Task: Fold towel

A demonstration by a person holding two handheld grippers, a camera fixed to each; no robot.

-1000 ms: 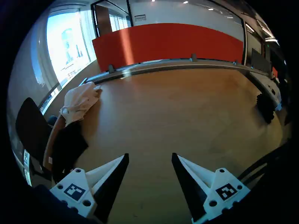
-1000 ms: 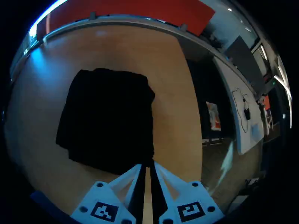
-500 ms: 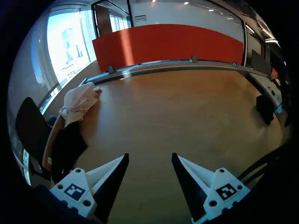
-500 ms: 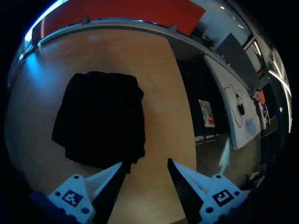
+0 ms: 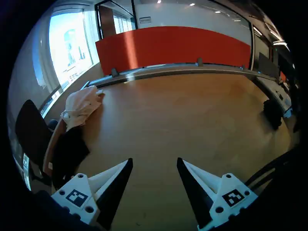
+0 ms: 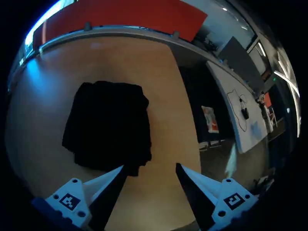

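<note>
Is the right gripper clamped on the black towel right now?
No: the right gripper stands open over the table, and the black towel lies flat ahead of it.

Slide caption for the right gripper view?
Open right gripper near a black towel on a wooden table.

The right tool (image 6: 149, 166) hung with its two fingers spread wide apart above the wooden bench (image 6: 165, 96), nothing between them. A black towel (image 6: 107, 127) lay folded in a rough rectangle on the bench, and its near right corner sat just beside the tip of the finger on the left of the view. A red panel (image 6: 127, 15) ran along the bench's far edge, and off to the right stood a white table (image 6: 235, 127) with a dark cable (image 6: 240, 109) on it.
</note>
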